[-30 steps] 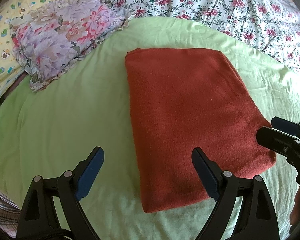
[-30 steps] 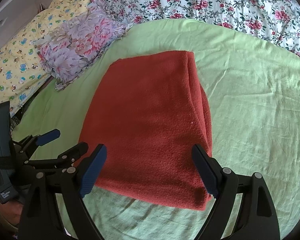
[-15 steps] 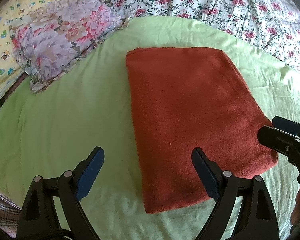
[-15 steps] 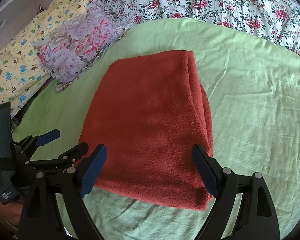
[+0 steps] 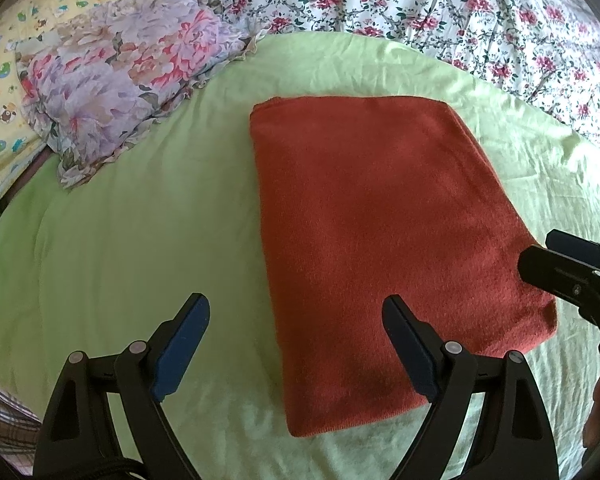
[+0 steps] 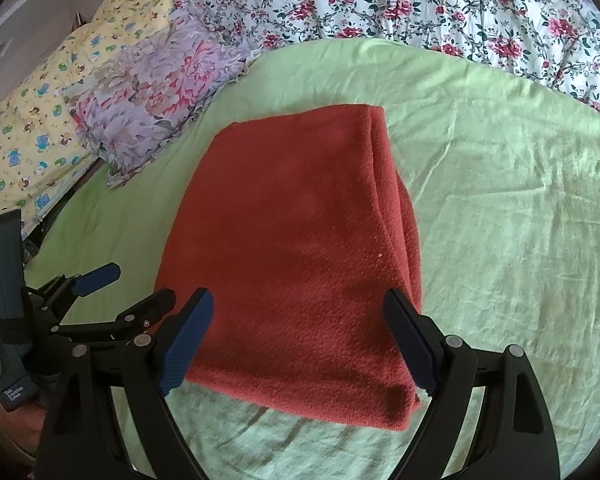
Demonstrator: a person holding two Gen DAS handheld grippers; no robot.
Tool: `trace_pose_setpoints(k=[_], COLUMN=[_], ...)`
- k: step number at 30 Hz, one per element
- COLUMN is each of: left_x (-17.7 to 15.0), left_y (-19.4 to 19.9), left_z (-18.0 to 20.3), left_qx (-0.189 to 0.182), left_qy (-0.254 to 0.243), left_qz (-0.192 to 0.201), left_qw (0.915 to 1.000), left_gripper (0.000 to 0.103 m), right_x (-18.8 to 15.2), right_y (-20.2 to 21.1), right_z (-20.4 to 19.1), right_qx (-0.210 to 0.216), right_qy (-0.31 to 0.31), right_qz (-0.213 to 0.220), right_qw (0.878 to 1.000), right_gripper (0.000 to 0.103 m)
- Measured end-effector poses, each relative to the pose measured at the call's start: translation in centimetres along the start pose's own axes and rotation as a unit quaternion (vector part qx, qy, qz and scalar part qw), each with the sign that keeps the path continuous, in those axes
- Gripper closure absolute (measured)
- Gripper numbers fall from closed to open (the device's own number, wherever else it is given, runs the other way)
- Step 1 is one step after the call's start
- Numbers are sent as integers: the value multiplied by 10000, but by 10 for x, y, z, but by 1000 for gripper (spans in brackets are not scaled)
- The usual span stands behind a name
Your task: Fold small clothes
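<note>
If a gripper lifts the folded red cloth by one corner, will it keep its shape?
Probably not: the red knit cloth looks soft and stacked in loose layers, so they would likely droop open. Pushed across the wrinkled green sheet, its fuzzy surface would probably drag.

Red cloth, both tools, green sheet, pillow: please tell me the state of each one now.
Red cloth: folded into a flat rectangle, lying on the green sheet, not held.
Left tool: open, holding nothing.
Right tool: open, holding nothing.
Green sheet: spread out, slightly wrinkled.
Floral pillow: lying at the sheet's far left edge.
</note>
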State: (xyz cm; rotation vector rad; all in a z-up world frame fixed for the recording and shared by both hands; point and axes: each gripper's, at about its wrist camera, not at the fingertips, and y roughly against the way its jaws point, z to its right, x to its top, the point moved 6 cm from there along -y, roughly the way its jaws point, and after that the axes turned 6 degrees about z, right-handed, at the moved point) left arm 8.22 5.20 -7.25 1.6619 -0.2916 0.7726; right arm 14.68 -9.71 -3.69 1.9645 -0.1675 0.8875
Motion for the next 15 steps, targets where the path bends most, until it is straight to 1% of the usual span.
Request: trace_pose_setpoints(k=[6,11,14,15], left_x=[1,2,3,3], left_y=[-3,-3,-1,-2], left_z=[-1,-1,-3,-4], left_qx=[-26,-171,-105,-93], left_qy=[59,138,67,53], left_qz=[-47,-91,33,18], left_qw=[10000,9997,9999,9999], left_gripper=[14,14,14,14], right_x=[2,1,2,2], right_y=[0,0,-1,-1], right_z=[4,6,7,7], right_qx=[-41,-59,-72,-65], right_qy=[-94,-111,-114,-114], right_qz=[38,33,35,30], right_qw=[9999,9999,9999,9999], right_gripper=[16,16,16,16])
